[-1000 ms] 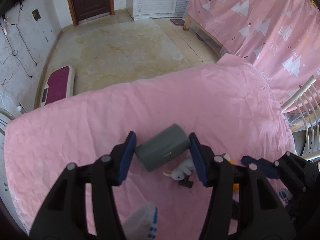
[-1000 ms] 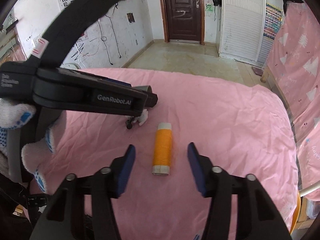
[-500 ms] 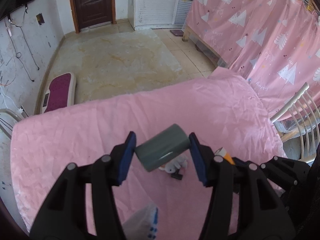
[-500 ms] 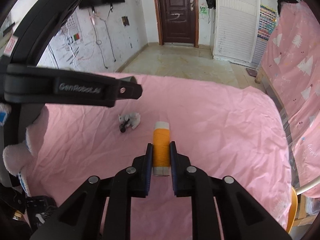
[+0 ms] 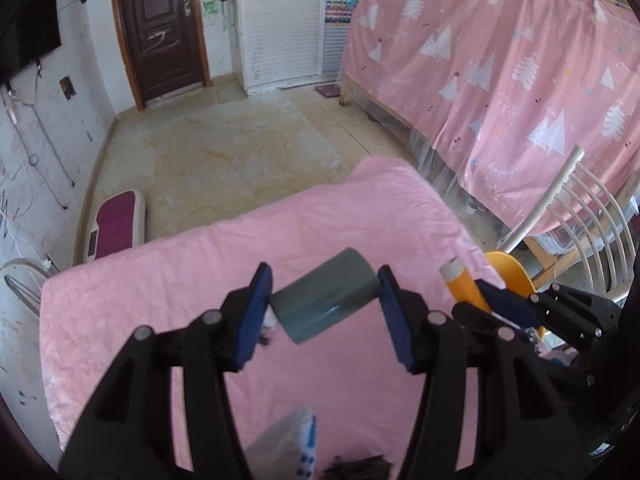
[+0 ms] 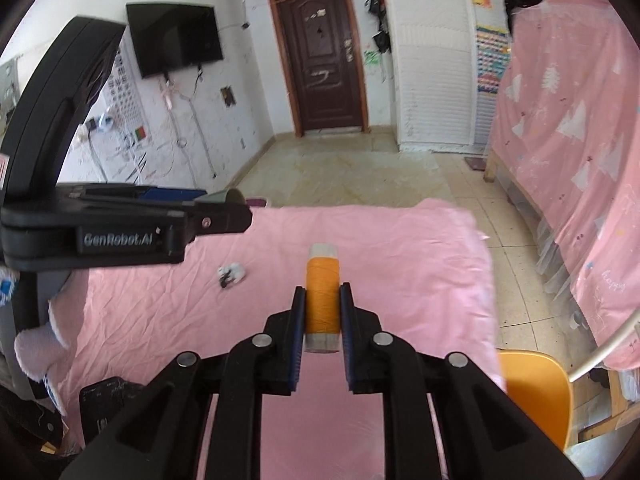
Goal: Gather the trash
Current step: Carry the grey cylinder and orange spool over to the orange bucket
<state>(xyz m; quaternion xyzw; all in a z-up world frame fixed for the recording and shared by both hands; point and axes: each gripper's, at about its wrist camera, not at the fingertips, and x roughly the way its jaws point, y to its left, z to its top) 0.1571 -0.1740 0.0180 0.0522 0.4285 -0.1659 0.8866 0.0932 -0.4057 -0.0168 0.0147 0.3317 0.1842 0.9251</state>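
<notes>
My left gripper (image 5: 325, 308) is shut on a grey-green cylinder (image 5: 326, 301) and holds it above the pink-covered table (image 5: 160, 288). My right gripper (image 6: 322, 310) is shut on an orange thread spool (image 6: 322, 298), lifted off the table; the spool also shows at the right in the left wrist view (image 5: 460, 284). A small white and black scrap (image 6: 231, 272) lies on the cloth left of the spool. In the left wrist view it is mostly hidden behind the left finger.
An orange chair (image 6: 536, 392) stands at the table's right edge, with a white chair back (image 5: 580, 216) beyond. A bed draped in pink fabric (image 6: 568, 128) lines the right. A purple scale (image 5: 116, 224) lies on the floor past the table.
My right gripper closed on the orange spool and lifted it. Both grippers rose with their loads; the white scrap stayed on the cloth.
</notes>
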